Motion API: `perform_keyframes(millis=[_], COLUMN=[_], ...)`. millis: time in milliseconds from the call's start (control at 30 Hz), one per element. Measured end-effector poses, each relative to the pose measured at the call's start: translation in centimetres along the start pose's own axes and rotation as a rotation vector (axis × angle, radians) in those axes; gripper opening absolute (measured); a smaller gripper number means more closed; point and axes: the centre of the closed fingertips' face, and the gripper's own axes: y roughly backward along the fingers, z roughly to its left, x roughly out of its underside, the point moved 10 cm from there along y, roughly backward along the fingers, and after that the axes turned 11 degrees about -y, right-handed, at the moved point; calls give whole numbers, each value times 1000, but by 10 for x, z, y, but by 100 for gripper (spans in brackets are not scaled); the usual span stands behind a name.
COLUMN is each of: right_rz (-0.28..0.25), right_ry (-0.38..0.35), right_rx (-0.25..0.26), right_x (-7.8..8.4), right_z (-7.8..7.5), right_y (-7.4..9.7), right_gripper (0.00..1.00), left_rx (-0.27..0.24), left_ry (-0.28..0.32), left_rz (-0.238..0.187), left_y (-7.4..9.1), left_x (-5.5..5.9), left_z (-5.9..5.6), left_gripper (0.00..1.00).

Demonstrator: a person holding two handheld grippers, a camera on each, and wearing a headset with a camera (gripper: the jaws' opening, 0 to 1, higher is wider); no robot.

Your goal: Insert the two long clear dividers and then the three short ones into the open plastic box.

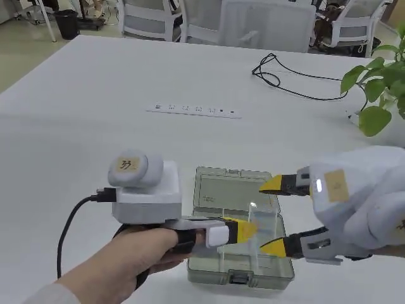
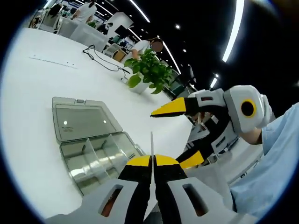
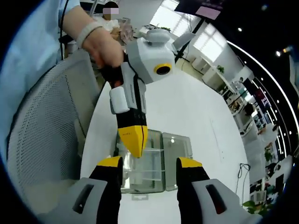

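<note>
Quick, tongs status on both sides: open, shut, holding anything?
Left tongs: shut on a clear divider.
Right tongs: open, holding nothing.

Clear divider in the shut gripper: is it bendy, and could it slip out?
Probably stiff: the clear divider sticks straight out of the left gripper without drooping. Likely light, since it looks very thin edge-on. It seems smooth and glossy, so it might slip if the pinch loosens.
</note>
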Motion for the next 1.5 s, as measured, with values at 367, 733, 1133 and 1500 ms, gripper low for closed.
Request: perform_keyframes(millis=[367,733,1133,1500], right_rz=[74,119,146,138], right_ry=[-137,-125,-107,-122], right_rx=[-202,-315,-395,-410], right_x=[11,5,7,3], right_z=[-17,-11,-8,-5], right_y=[18,16,13,13], right_gripper=[28,17,3,2], left_rx=[109,146,173,186], left_ry=[-318,-622,-674,-659], left_rz=[-27,50,42,62], left_y=[6,7,6,5], left_x=[-4,1,1,4], left_z=[-10,-18,-23,-22], left_gripper=[0,0,0,0])
